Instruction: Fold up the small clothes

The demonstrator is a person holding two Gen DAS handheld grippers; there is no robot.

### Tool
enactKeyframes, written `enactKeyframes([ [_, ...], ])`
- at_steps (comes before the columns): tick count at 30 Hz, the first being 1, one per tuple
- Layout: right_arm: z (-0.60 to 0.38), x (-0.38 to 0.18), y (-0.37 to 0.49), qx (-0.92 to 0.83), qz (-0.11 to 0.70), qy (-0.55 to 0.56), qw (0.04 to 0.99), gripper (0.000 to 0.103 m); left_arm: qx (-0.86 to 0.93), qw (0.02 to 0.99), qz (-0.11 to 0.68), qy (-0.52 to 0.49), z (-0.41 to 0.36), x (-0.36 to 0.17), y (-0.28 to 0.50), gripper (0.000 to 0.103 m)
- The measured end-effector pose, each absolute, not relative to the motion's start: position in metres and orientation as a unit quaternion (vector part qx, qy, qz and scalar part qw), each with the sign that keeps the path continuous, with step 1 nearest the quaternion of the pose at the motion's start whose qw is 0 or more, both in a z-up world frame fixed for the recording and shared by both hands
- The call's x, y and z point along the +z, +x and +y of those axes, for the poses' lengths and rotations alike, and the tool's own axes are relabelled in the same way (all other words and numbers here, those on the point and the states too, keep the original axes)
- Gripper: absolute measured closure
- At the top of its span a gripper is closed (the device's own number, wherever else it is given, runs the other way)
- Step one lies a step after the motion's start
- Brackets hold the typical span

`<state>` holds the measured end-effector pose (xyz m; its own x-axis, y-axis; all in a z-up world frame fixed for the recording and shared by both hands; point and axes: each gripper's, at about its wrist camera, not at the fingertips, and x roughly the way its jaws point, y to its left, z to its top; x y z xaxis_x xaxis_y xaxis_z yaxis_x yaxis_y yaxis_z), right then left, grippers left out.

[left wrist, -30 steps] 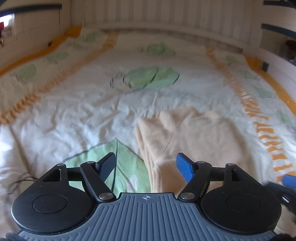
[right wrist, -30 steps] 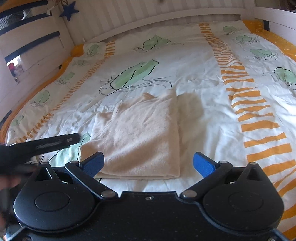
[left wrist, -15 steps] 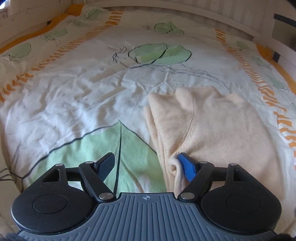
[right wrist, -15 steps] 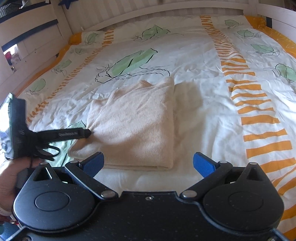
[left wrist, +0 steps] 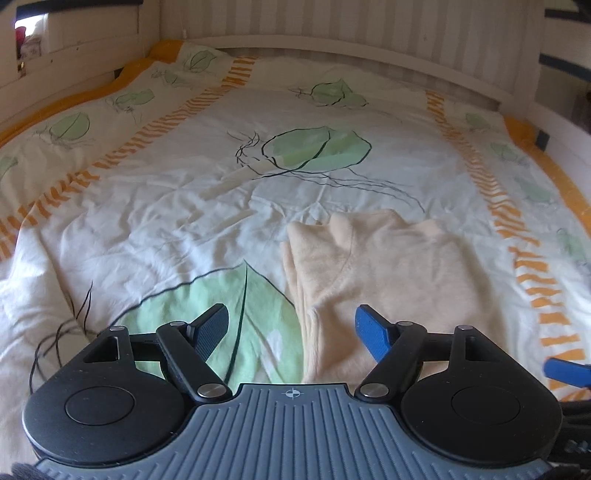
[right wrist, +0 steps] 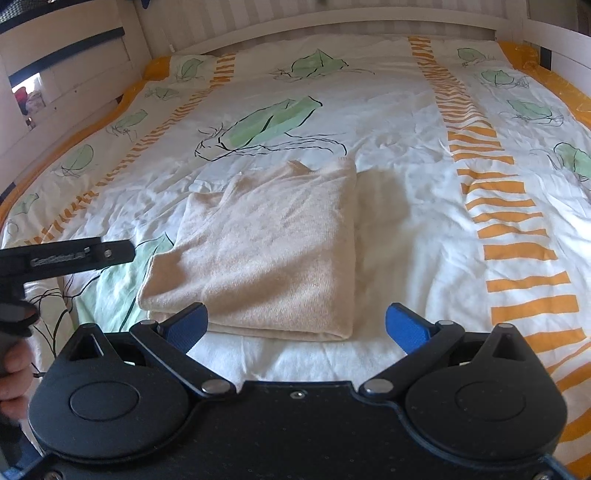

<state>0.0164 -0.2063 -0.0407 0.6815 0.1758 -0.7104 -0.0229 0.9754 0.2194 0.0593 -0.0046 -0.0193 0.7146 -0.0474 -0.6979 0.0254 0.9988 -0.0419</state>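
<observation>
A soft, peach-coloured fleece garment lies folded into a rough rectangle on the white duvet cover printed with green leaves and orange dashed stripes, a little to the left of the bed's middle in the right wrist view. Its folded layers show along the near edge and the left side, and a small point of fabric sticks up at the far edge.

The left gripper is released, its 2 fingers spread wide with nothing between them. It hangs over the garment's left edge: the blue fingertip sits above the peach fabric, while the dark one is above a large green leaf print on the duvet. Whether the blue tip touches the fabric cannot be told. In the right wrist view the same gripper appears as a black bar coming in from the left, near the garment's left side, with part of the person's hand on its handle at the frame edge.

The right gripper is also released, fingers wide apart and empty. It is just in front of the garment's near edge, with its left blue fingertip over the near left corner and the right one over bare duvet.

A white slatted bed frame encloses the bed at the far end.
</observation>
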Motion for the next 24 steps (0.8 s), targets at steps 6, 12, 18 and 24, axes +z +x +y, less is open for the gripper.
enactKeyframes([
  [6,-0.208,-0.035,0.011,0.055,0.39,0.1,0.914,0.001,-0.01,0.925,0.378,-0.021,0.002,-0.01,0.043,0.028],
  [12,-0.205,-0.031,0.007,0.06,0.389,0.103,0.914,0.001,-0.016,0.915,0.403,0.011,-0.005,-0.012,0.031,0.028],
  [18,-0.202,-0.025,-0.002,0.059,0.387,0.094,0.916,0.001,-0.011,0.91,0.413,0.034,-0.016,-0.016,0.019,0.028],
  [24,-0.204,-0.019,-0.008,0.06,0.381,0.099,0.917,0.001,-0.026,0.902,0.428,0.043,-0.026,-0.021,0.015,0.028],
])
